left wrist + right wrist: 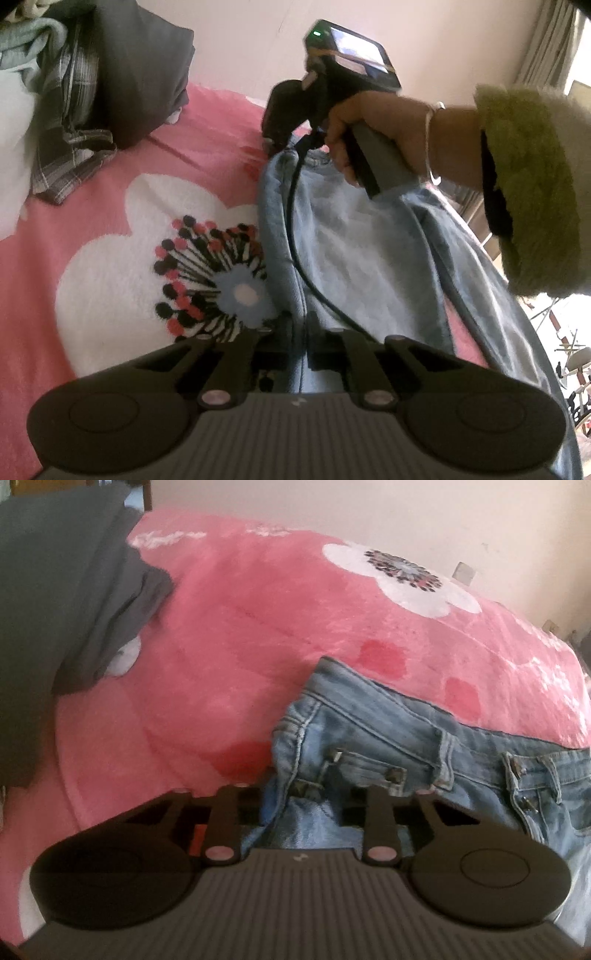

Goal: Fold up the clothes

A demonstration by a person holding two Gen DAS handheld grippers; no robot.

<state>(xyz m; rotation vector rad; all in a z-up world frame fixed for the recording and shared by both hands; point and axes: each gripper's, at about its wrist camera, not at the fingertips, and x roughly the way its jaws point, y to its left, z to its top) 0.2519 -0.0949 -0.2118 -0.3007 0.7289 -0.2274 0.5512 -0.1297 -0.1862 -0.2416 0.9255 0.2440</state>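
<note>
A pink flowered blanket (258,627) covers the bed, with light blue jeans (369,251) laid across it and a heap of dark grey and plaid clothes (122,74) off to one side. The left claw (295,332) is closed on the jeans' edge near a white flower print (110,266), and the right claw (306,794) pinches the denim at the waistband. A cable (295,221) trails over the denim.

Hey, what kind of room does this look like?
Most likely a bedroom: a pink flowered blanket spread over what looks like a bed, jeans on it, clothes piled beside them, and a curtain by a window.
</note>
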